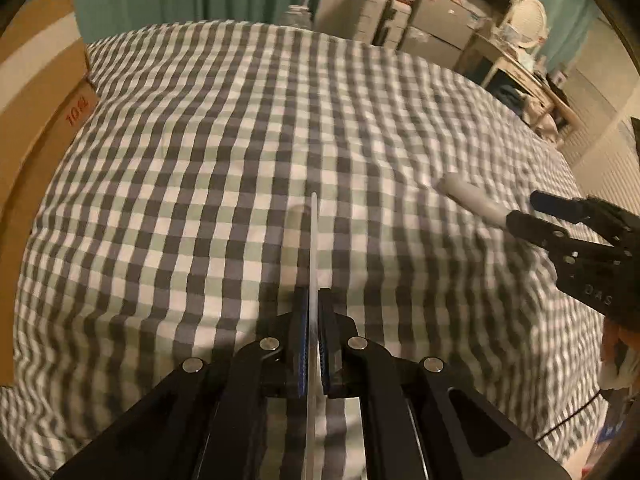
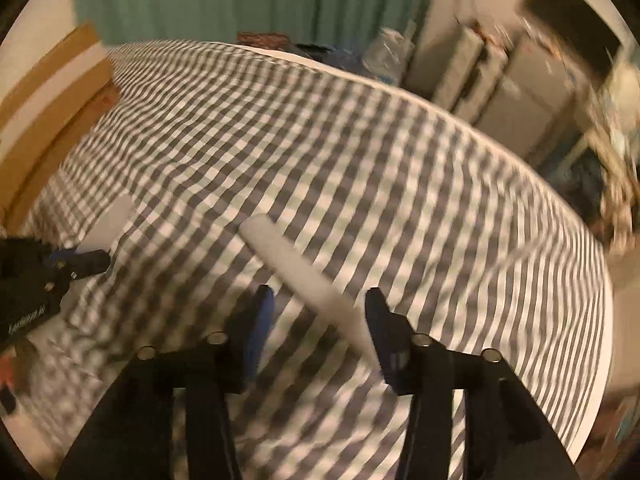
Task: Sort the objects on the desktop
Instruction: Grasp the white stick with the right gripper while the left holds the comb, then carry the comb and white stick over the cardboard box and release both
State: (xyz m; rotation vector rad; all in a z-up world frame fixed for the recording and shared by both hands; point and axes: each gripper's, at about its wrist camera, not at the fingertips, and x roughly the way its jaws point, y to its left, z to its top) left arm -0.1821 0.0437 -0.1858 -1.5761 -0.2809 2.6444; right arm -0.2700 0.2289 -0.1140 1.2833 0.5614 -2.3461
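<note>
My left gripper (image 1: 314, 304) is shut on a thin flat white piece (image 1: 314, 240), seen edge-on, held above the checked cloth; the same piece shows flat and pale in the right wrist view (image 2: 110, 220) ahead of the left gripper (image 2: 94, 260). My right gripper (image 2: 320, 300) is open, its jaws on either side of a white stick-shaped object (image 2: 296, 268) that lies slanted on the cloth, its near end close to the right finger. In the left wrist view the stick (image 1: 468, 198) points out from the right gripper (image 1: 528, 210) at the right edge.
The round table is covered with a grey, green and white checked cloth (image 1: 200, 160). A cardboard box (image 1: 36, 92) stands at the left edge, and it also shows in the right wrist view (image 2: 48, 108). Grey drawers (image 2: 500, 92) and clutter stand beyond the table's far right.
</note>
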